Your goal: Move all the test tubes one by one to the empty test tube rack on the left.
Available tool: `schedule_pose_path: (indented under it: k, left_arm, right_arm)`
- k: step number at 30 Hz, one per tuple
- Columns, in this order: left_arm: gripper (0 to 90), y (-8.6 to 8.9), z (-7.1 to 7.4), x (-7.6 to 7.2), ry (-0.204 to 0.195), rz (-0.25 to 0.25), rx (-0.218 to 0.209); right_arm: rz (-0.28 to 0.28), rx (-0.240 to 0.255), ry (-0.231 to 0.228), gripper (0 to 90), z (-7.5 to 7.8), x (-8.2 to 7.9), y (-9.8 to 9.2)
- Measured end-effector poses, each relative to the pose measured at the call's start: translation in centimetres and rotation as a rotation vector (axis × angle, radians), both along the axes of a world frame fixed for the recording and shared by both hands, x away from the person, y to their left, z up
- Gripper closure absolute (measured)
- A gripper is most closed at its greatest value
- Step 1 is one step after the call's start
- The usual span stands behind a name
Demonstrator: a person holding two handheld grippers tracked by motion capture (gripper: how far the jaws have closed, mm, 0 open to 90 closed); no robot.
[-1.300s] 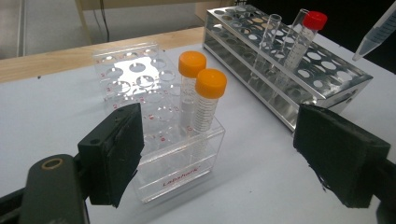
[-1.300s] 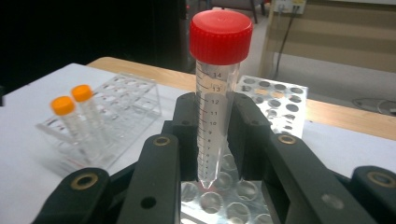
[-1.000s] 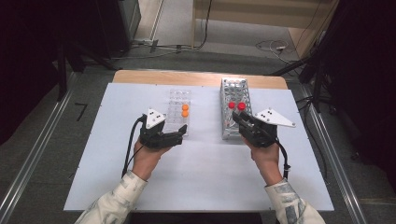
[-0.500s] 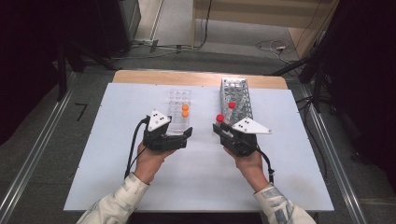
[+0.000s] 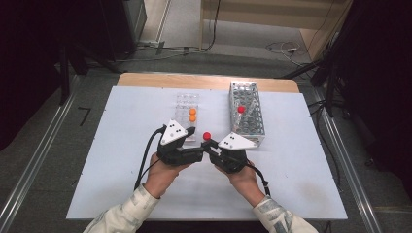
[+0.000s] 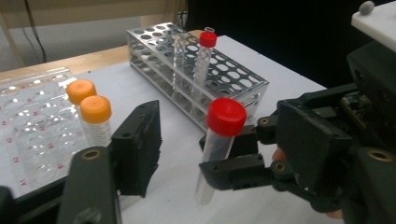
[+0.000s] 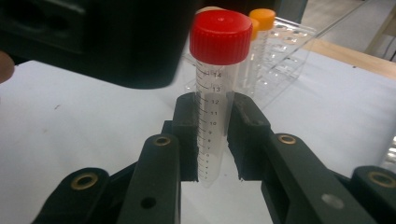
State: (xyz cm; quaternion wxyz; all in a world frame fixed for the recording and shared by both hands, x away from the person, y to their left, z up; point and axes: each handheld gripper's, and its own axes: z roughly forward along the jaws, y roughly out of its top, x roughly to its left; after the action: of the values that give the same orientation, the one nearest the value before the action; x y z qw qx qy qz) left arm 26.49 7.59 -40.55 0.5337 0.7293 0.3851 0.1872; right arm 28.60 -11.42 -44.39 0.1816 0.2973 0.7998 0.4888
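A dark floor with a metal rail (image 5: 34, 165) flanks the white table (image 5: 121, 184) on the left. The left gripper (image 5: 192, 151) holds nothing; its jaws, partly apart, have just been closing. A clear tray (image 5: 187, 104) behind it carries 2 orange-capped tubes (image 5: 193, 114). The right gripper (image 7: 212, 135) clamps 1 red-capped tube (image 7: 215, 93) upright, above the table and between both grippers. The metal rack (image 5: 255, 116) stands right; cables cross the floor beyond.

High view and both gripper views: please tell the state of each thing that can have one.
Red-capped clear plastic tube: capped, upright, clamped in right gripper.
Left gripper: open, jaws just closing, nothing between.
Second red-capped tube: standing in metal rack.
Two orange-capped tubes: capped, upright in clear tray.
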Motion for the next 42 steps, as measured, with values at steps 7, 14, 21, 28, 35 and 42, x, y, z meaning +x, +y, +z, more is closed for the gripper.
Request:
schedule_pose_path:
  k: [7, 14, 21, 28, 35, 42]
  left_arm:
    - [56.3, -0.2, -0.2, -0.1, -0.014, -0.018, 0.025]
    - [64.3, -0.2, -0.3, -0.1, -0.016, -0.014, 0.03]
    - [67.8, -0.2, -0.4, -0.1, -0.017, -0.013, 0.032]
    - [69.3, -0.2, -0.4, -0.1, -0.019, -0.016, 0.031]
    - [69.7, 0.0, -0.3, -0.1, -0.017, -0.014, 0.021]
    - [69.8, 1.5, 0.5, 0.7, -0.021, 0.033, -0.003]
  right_arm:
    - [0.022, 0.009, -0.002, 71.3, 0.1, -0.5, 0.5]
    - [0.03, 0.009, 0.001, 71.2, 0.2, -0.7, 0.7]
    - [0.028, 0.013, -0.001, 71.2, 0.3, -0.7, 0.7]
    - [0.03, 0.012, -0.003, 70.8, 0.3, -0.7, 0.6]
    - [0.058, 0.008, 0.005, 43.7, 0.3, -0.6, 0.6]
    - [0.059, -0.004, 0.028, 26.0, 0.8, -0.7, -0.2]
